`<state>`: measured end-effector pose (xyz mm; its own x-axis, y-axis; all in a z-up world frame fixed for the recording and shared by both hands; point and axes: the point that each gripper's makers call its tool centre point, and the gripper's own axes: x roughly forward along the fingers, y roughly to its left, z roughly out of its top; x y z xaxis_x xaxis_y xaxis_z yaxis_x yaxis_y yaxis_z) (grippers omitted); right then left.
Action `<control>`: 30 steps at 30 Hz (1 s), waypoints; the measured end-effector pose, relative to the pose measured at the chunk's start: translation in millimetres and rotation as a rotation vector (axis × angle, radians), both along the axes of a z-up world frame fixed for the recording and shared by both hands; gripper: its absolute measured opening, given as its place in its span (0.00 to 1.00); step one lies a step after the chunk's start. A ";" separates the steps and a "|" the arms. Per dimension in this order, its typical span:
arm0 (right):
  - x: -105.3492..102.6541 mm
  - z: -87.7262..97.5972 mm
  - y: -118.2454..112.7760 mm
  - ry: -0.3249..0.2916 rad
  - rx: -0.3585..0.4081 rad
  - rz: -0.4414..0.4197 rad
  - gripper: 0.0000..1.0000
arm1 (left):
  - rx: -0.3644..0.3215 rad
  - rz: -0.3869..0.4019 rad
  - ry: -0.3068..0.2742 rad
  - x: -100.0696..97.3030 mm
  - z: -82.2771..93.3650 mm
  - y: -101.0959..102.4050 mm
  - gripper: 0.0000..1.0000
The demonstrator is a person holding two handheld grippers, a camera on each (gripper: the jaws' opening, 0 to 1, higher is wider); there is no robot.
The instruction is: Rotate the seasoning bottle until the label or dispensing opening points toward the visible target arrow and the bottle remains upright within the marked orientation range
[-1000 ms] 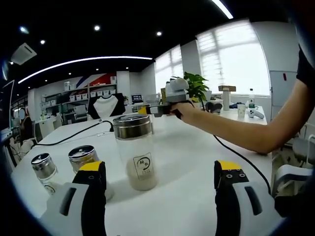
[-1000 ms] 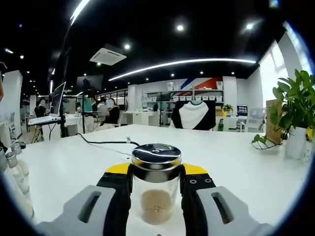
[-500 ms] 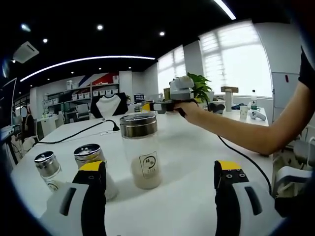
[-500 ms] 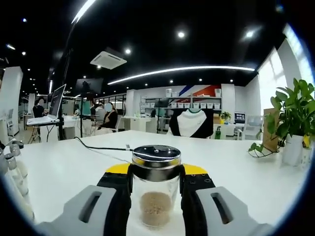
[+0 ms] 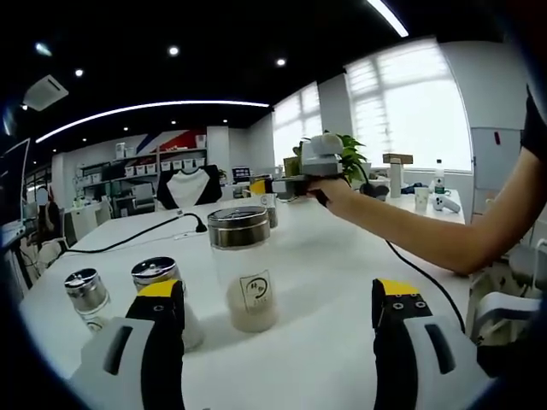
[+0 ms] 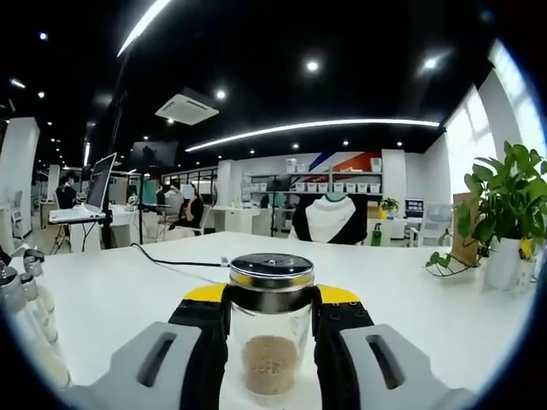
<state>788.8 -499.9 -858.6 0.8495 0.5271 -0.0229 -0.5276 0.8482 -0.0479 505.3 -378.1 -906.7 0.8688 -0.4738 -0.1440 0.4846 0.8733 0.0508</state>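
The room is a large open office with a dark ceiling, round spot lights, a curved light strip and bright blinded windows. A broad, smooth white counter (image 5: 333, 282) carries everything, and a black cable (image 6: 175, 261) trails across it. A leafy green plant (image 6: 513, 201) stands in a white pot near the counter's far edge.

The seasoning bottle (image 6: 271, 329) is a clear glass cylinder with a shiny metal cap banded in yellow and a low heap of tan powder at its bottom. It stands upright between the black, yellow-tipped fingers of the right gripper (image 6: 271, 318), which press against both its sides.

In the left gripper view, a taller glass jar (image 5: 243, 266) with a round printed label stands on the counter, and two small metal-capped shakers (image 5: 90, 295) stand to its left. The left gripper (image 5: 278, 309) has its fingers spread wide, holding nothing.
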 end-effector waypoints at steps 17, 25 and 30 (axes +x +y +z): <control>-36.9 2.7 -7.2 -0.004 -0.015 0.028 0.35 | 0.008 -0.020 -0.012 -23.4 3.6 -10.6 0.96; -59.5 1.7 -13.9 -0.021 -0.066 0.023 0.35 | 0.005 -0.040 -0.007 -32.3 2.7 -19.9 0.95; -74.5 4.2 -15.8 -0.024 -0.042 0.031 0.35 | 0.002 -0.054 -0.007 -37.2 3.1 -24.9 0.95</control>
